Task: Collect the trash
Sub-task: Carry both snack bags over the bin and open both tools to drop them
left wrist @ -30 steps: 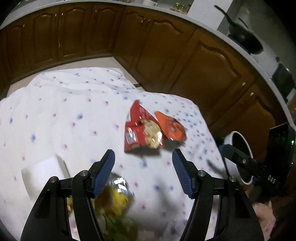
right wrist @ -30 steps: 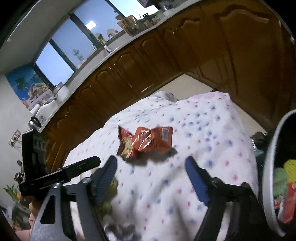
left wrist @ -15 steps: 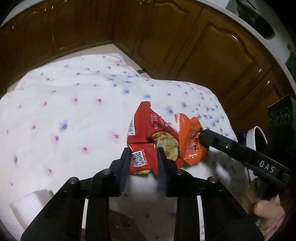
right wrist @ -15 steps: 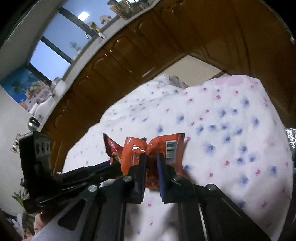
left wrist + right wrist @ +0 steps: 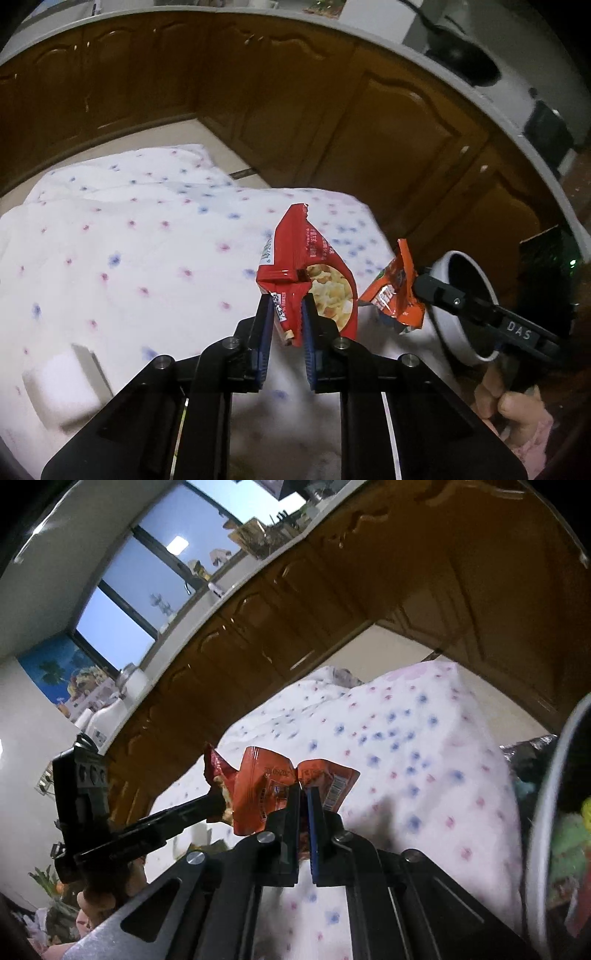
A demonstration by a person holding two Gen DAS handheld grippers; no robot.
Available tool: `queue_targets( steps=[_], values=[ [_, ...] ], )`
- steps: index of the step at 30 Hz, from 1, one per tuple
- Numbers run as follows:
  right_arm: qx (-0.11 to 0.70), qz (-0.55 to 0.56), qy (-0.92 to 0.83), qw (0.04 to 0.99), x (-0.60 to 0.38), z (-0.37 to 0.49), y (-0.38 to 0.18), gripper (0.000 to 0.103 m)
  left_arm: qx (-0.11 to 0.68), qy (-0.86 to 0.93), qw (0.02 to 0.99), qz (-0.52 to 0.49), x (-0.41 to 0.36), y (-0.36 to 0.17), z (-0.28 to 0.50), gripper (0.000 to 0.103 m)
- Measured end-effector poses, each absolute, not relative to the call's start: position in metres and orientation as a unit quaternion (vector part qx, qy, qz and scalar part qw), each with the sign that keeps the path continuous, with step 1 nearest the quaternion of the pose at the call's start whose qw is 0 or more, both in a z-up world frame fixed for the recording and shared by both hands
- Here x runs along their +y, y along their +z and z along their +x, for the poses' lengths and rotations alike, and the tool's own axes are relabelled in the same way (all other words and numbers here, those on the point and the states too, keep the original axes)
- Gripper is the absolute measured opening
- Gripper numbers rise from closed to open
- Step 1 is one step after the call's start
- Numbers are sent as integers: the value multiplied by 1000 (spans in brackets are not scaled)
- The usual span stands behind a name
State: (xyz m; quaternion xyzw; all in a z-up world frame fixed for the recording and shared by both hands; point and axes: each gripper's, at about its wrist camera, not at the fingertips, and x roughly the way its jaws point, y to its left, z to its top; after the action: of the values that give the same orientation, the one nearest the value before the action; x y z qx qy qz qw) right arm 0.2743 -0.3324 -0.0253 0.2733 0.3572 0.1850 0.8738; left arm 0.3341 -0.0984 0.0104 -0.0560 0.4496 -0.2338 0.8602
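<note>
Above the dotted cloth [image 5: 129, 266], both wrappers now lifted off it: left gripper [image 5: 287, 314] jaws closing on the red wrapper [image 5: 299, 254], right gripper [image 5: 305, 794] clamped on the orange wrapper [image 5: 258, 786]; a second ago both gaped.

Your left tool [image 5: 286, 314] is closing on the near end of one snack wrapper [image 5: 308, 269], held above the cloth-covered bench [image 5: 129, 258]. To its right, your right tool [image 5: 304, 797] is clamped on a second wrapper [image 5: 266, 786], also clear of the cloth. Further right, off the bench's edge, stands the bin [image 5: 458, 332]. A box [image 5: 62, 387] lies on the cloth at near left. Cabinets [image 5: 295, 110] run along the far side.
</note>
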Motion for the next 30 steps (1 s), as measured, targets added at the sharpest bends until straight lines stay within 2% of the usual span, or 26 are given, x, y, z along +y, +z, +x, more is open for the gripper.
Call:
queue_targets(
  steps=[16, 30],
  values=[
    [308, 299, 125, 894, -394, 167, -16, 3, 441, -317, 839, -38, -156, 25, 246, 13],
    [279, 313, 54, 906, -459, 110, -7, 3, 442, -351, 826, -8, -208, 28, 224, 13]
  ],
)
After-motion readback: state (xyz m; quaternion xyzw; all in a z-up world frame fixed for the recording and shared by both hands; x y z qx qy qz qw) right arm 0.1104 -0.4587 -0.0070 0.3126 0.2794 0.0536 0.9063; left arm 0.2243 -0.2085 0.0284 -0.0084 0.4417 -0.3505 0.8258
